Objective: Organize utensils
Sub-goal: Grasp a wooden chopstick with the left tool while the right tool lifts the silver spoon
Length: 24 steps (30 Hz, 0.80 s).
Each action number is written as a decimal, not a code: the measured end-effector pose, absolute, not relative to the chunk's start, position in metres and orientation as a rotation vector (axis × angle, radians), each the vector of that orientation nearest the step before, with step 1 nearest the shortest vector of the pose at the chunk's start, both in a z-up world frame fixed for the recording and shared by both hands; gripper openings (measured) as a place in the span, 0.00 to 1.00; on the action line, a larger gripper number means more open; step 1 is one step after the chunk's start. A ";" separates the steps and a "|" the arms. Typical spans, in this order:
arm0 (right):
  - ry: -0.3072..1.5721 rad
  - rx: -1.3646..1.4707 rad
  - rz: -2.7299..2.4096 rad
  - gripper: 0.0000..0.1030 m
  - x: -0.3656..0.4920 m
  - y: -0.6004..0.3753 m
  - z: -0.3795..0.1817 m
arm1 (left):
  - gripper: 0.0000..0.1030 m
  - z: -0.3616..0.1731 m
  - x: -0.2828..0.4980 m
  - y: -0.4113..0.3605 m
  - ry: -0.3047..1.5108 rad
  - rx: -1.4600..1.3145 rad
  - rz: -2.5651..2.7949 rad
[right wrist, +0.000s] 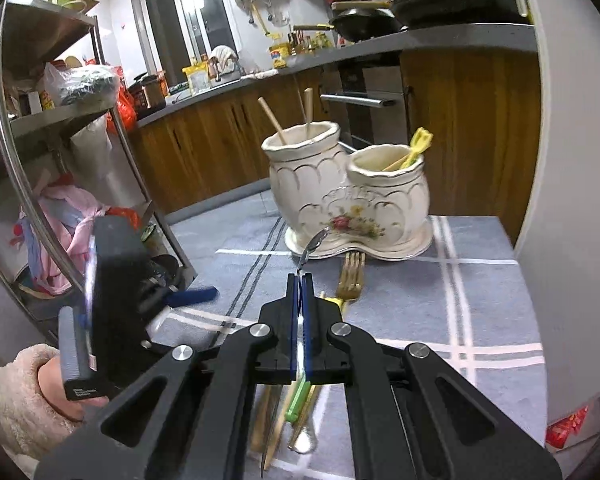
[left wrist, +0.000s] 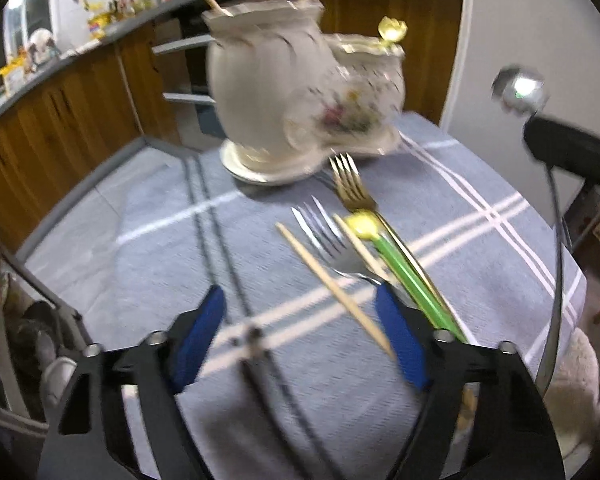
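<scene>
Right wrist view: hand-held gripper [right wrist: 300, 280] clamps silver utensil [right wrist: 314, 242] before holder [right wrist: 340, 200].

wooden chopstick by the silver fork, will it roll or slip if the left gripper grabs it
Probably stiff and light: the wooden chopstick looks thin and straight. It tapers and partly lies across the silver fork, so it may pivot or roll when nudged. The cloth should limit sliding.

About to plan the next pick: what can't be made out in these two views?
- Utensil in the right gripper: only a thin silver tip shows, right wrist view; pads hide the rest.
- Holder: motion-blurred in the left wrist view.
- Utensil handles: hidden under the right gripper's body, right wrist view.
</scene>
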State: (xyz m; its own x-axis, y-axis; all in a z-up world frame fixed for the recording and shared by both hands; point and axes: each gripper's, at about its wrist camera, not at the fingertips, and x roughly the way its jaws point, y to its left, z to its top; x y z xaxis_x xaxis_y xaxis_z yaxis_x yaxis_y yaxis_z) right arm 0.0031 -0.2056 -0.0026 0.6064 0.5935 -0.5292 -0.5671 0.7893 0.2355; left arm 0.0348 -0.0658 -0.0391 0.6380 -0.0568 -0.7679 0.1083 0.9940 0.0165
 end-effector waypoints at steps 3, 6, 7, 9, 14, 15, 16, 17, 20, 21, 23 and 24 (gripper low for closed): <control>0.617 0.063 0.658 0.02 0.001 -0.217 -0.001 | 0.57 -0.046 0.039 -0.073 0.925 0.065 -0.096; 0.606 0.080 0.650 0.02 0.000 -0.227 0.000 | 0.49 -0.052 0.043 -0.076 0.956 0.060 -0.081; 0.603 0.083 0.648 0.02 0.000 -0.229 0.001 | 0.49 -0.053 0.044 -0.077 0.960 0.059 -0.078; 0.598 0.088 0.645 0.02 -0.002 -0.232 0.001 | 0.47 -0.054 0.044 -0.080 0.962 0.075 -0.065; 0.589 0.098 0.652 0.02 -0.005 -0.238 0.002 | 0.14 -0.052 0.046 -0.078 0.976 0.091 -0.062; 0.588 0.101 0.652 0.02 -0.005 -0.239 0.002 | 0.13 -0.051 0.048 -0.075 0.982 0.090 -0.061; 0.586 0.105 0.652 0.02 -0.005 -0.240 0.003 | 0.12 -0.051 0.048 -0.071 0.989 0.083 -0.066; 0.585 0.106 0.653 0.02 -0.006 -0.240 0.003 | 0.11 -0.050 0.048 -0.066 0.997 0.072 -0.080; 0.585 0.113 0.654 0.02 -0.006 -0.242 0.003 | 0.08 -0.050 0.047 -0.059 1.009 0.101 -0.081; 0.585 0.114 0.655 0.02 -0.007 -0.242 0.002 | 0.08 -0.049 0.046 -0.055 1.009 0.113 -0.071; 0.586 0.113 0.655 0.02 -0.006 -0.241 0.002 | 0.07 -0.047 0.044 -0.048 1.008 0.117 -0.065; 0.586 0.113 0.655 0.02 -0.006 -0.241 0.002 | 0.07 -0.046 0.044 -0.045 1.008 0.119 -0.062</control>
